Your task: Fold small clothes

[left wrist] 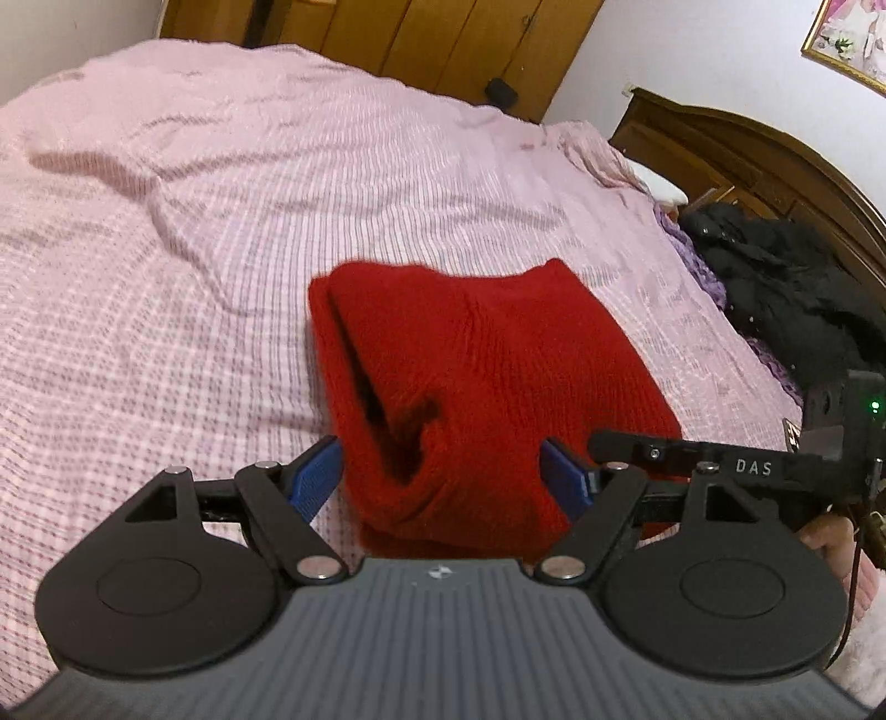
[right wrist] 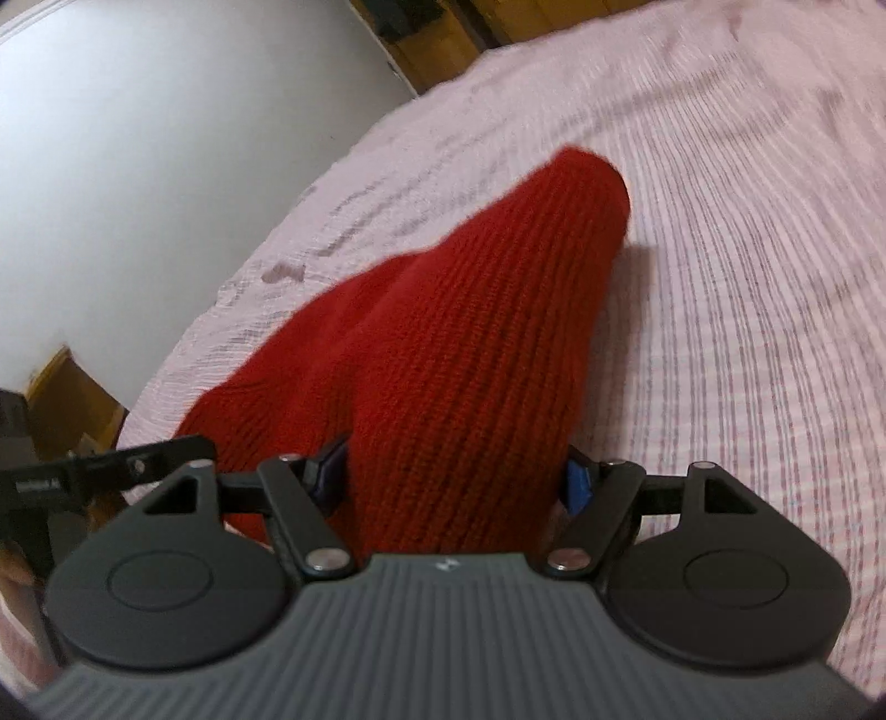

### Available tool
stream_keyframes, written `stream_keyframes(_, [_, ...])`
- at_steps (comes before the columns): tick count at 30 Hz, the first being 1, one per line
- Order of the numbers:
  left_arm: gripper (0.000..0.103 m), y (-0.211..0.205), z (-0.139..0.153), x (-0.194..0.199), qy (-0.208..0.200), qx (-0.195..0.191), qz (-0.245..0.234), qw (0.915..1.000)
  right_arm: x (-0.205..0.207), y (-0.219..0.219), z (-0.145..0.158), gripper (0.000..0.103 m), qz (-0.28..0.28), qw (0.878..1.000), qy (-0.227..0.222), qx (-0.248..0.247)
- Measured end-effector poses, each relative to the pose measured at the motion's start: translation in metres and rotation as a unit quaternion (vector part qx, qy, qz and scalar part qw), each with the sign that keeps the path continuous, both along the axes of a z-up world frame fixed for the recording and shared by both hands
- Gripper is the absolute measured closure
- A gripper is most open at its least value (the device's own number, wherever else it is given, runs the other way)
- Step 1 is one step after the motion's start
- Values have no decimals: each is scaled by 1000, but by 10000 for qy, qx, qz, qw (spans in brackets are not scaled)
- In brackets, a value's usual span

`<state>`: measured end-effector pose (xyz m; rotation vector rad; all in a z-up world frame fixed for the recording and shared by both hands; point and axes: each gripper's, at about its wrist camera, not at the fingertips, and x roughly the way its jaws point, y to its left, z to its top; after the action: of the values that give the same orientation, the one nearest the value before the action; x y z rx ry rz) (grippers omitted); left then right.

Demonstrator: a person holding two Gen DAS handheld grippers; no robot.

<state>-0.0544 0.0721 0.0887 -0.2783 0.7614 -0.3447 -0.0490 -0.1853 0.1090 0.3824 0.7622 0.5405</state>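
Observation:
A red knitted garment (left wrist: 487, 343), folded into a thick bundle, lies on the pink checked bedspread (left wrist: 249, 194). Its near end bulges up between the blue pads (left wrist: 313, 479) of my left gripper (left wrist: 443, 471), which presses it from both sides, wide apart. In the right wrist view the same red knit (right wrist: 498, 310) rises like a ridge from the bedspread (right wrist: 747, 288) into my right gripper (right wrist: 454, 476), whose pads (right wrist: 576, 487) squeeze it. The cloth partly hides both of these pads. The two grippers sit side by side on the same near edge.
A black pile of clothes (left wrist: 786, 288) and purple fabric (left wrist: 698, 266) lie by the dark wooden headboard (left wrist: 775, 160) at the right. A wooden wardrobe (left wrist: 421, 39) stands behind the bed. A white wall (right wrist: 138, 166) borders the bed's other side.

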Motion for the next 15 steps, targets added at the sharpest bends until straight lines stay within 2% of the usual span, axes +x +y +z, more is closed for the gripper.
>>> stream_keyframes(2, [21, 0, 3, 0, -42, 19, 35, 10000, 2, 4, 5, 28, 28, 9999, -119, -112])
stream_keyframes(4, [21, -2, 1, 2, -15, 151, 95, 9998, 8, 3, 2, 28, -60, 9999, 96, -109])
stream_keyframes(6, [21, -6, -7, 7, 136, 493, 170, 9985, 16, -2, -10, 25, -202, 9990, 388, 37])
stream_keyframes(9, [20, -10, -23, 13, 429, 806, 213, 9956, 14, -8, -14, 21, -226, 9985, 473, 162])
stream_keyframes(12, [20, -7, -22, 11, 444, 696, 235, 9963, 2, -8, 3, 21, -309, 9992, 230, -138])
stream_keyframes(15, [20, -5, -5, 4, 99, 768, 245, 9967, -14, -16, 26, 23, -538, 9974, -285, -385])
